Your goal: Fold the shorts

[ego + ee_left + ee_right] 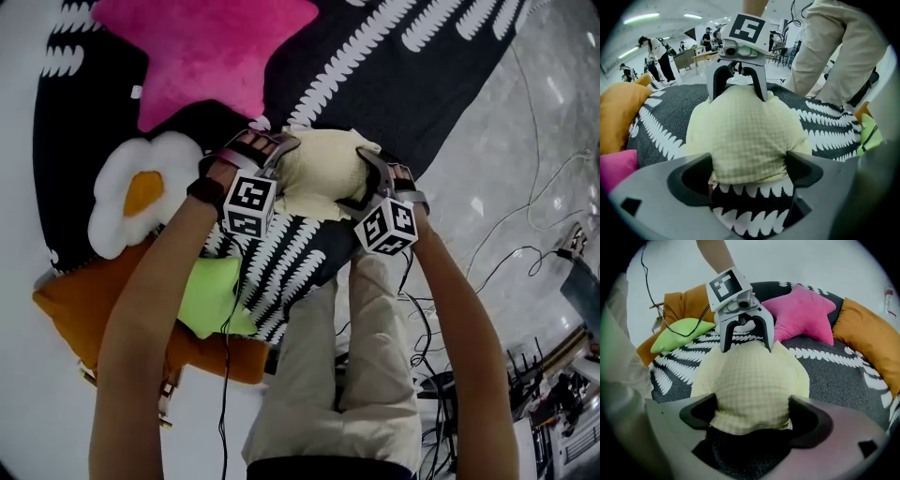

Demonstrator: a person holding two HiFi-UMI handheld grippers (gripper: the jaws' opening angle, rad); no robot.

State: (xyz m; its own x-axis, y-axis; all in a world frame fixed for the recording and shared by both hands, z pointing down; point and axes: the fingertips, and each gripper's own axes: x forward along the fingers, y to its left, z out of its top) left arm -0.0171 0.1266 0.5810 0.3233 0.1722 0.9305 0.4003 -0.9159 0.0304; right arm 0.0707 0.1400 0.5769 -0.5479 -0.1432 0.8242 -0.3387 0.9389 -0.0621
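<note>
The pale yellow waffle-textured shorts (319, 173) lie bunched into a compact bundle at the centre of the head view, on a black mat with white feather-like stripes (412, 66). The bundle's long axis runs left to right, dipping slightly rightward.

The left claw (272, 155) takes its left end and the right claw (375, 180) its right end, so the two face each other. In each gripper view the jaws stand spread wide with the pads against both sides of the cloth (745, 136) (752, 380), which narrows where they press.

A pink plush star pillow (211, 52) sits just above the bundle and a fried-egg-shaped pillow (141, 192) to its left. The person's beige trouser legs (361, 356) stand below it. Bare mat stays open toward the upper right, and the mat's edge meets grey floor (525, 141) at right.
</note>
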